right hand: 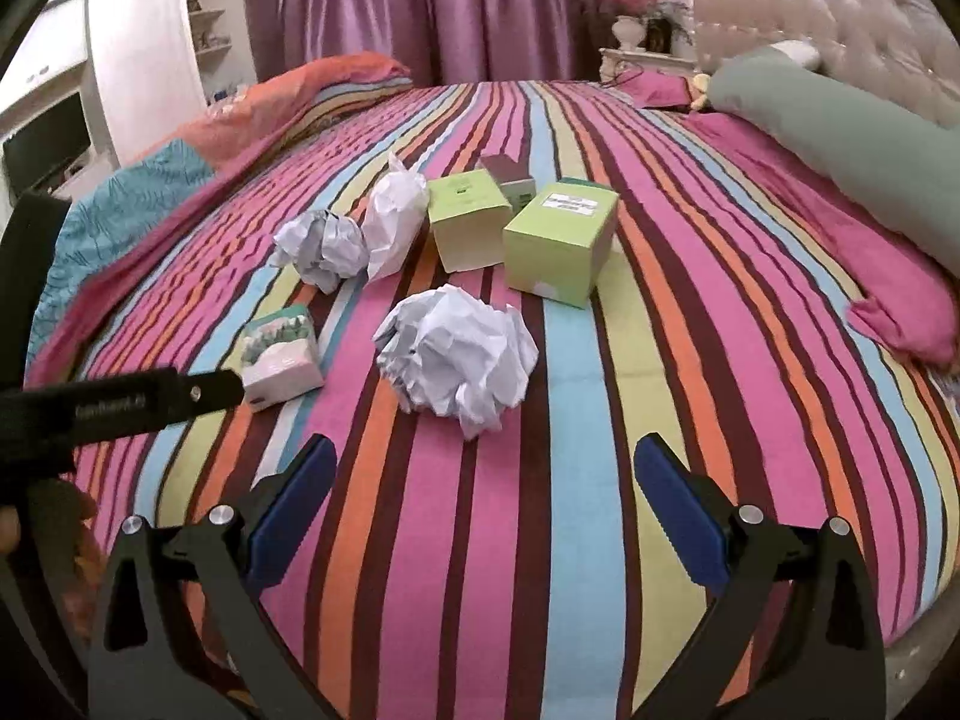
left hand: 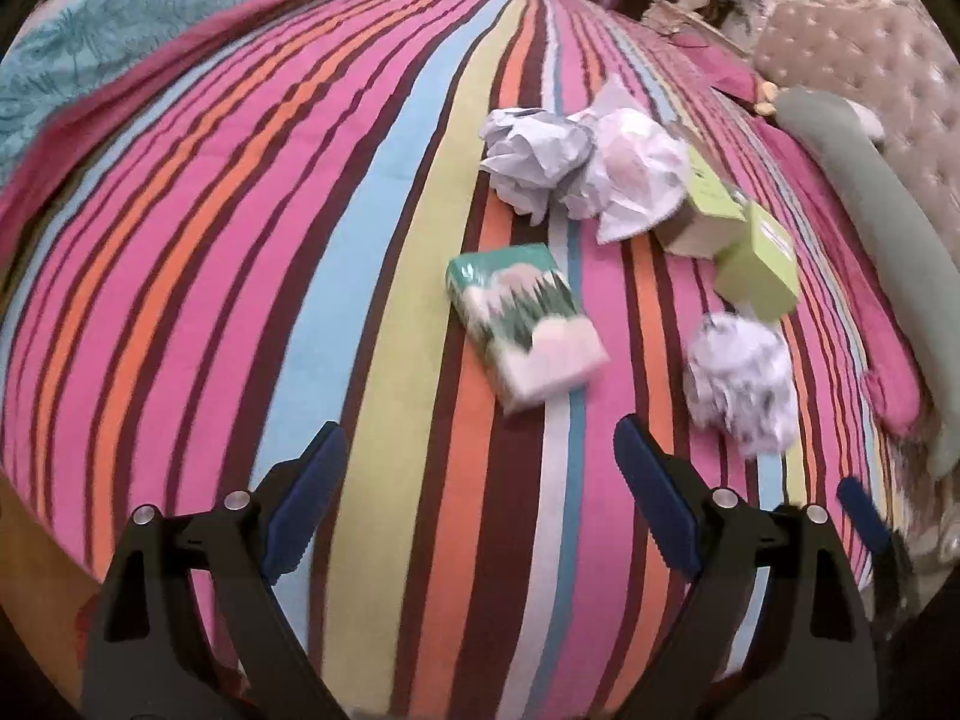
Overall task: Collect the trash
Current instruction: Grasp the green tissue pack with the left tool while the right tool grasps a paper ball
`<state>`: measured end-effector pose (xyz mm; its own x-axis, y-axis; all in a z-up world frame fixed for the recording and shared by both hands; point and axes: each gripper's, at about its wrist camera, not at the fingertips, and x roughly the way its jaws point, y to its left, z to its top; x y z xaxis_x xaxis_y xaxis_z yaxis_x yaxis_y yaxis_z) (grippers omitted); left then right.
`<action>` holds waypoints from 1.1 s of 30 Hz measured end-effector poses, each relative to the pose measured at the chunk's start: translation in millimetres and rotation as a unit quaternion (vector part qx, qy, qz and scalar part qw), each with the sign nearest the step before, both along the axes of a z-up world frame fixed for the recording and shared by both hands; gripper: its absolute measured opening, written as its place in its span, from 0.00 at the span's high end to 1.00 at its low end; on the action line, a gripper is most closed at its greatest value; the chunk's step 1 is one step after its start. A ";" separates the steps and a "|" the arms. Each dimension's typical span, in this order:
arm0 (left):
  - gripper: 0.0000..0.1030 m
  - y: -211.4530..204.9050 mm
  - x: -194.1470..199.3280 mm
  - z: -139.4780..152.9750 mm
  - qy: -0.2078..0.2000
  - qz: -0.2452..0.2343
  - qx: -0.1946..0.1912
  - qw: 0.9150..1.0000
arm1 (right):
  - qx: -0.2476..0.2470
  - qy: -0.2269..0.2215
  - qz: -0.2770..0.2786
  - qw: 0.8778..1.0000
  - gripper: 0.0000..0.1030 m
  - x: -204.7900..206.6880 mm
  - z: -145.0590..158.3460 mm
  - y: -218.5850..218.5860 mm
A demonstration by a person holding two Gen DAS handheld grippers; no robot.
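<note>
My left tongs (left hand: pixel 480 474) stand wide open with nothing between the blue pads, hanging over the striped bed (left hand: pixel 240 300). Just ahead of them lies a tissue pack (left hand: pixel 525 330), flat on the cover, slightly blurred. My right tongs (right hand: pixel 485 492) are open too and empty, and directly in front of them sits a big paper ball (right hand: pixel 459 354), close to the tips but not touching. From the right view the tissue pack is off to the left of that ball, just beside the black body of the left tongs, which cuts in from the left edge. Farther up the bed are two more crumpled pieces: a greyish wad (right hand: pixel 324 246) and a whiter wrapper (right hand: pixel 396 222), touching each other. Right of them stand two green boxes, the near box (right hand: pixel 561 243) and the far box (right hand: pixel 468 222), close together, with a small dark-topped carton (right hand: pixel 510 180) behind and between them. All the trash sits on the middle stripes of the cover, none of it held. Along the right side lies a long grey-green bolster (right hand: pixel 840 138) against a tufted headboard (right hand: pixel 840 18). Purple curtains (right hand: pixel 420 6) hang beyond the far edge, and a white cabinet (right hand: pixel 138 60) stands at the left.
</note>
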<state>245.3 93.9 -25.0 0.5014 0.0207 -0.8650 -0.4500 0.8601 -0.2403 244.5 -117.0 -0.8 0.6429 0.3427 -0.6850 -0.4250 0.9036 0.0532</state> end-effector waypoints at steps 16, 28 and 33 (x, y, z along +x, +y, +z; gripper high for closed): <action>0.15 -1.3 64.0 -22.8 0.045 0.019 0.027 0.998 | -0.071 -0.023 0.032 0.997 0.08 44.9 -18.8 37.5; 0.52 -7.1 66.9 -28.7 0.047 0.002 0.106 0.993 | -0.075 0.008 0.026 0.997 0.32 64.8 -34.8 48.9; 0.52 -2.7 65.1 -27.7 0.039 -0.013 0.109 0.993 | -0.048 0.026 0.014 0.998 0.49 63.9 -33.1 40.4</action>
